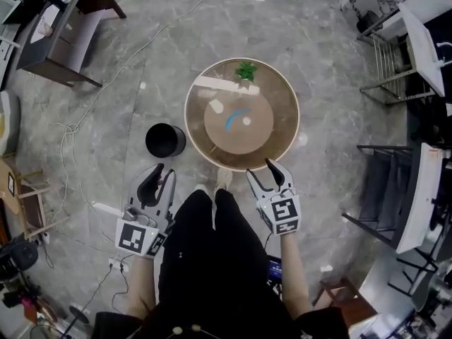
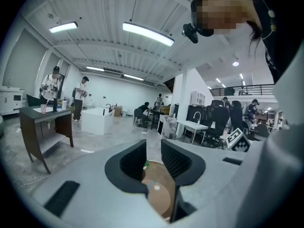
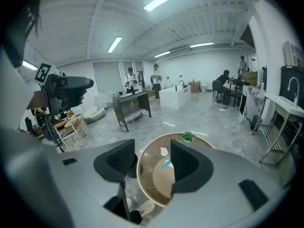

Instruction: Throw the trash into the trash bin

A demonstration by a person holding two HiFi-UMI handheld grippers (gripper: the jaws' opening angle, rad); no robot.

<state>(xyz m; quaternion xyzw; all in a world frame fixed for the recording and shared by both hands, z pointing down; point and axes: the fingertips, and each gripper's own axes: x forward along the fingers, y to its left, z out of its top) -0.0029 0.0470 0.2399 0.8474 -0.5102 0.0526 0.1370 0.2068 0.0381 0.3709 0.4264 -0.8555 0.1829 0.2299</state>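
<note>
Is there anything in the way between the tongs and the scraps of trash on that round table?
Nothing visible. Both the left tongs and right tongs hang open and empty at the near edge of the table; the white scrap and blue scrap lie in the open. The plant stands beyond them.

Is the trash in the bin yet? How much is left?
Nothing looks done yet. A white scrap and a blue strip lie on the round table. The left gripper and right gripper are both open and empty. Left to do: pick up each piece and drop it in the black bin.
</note>
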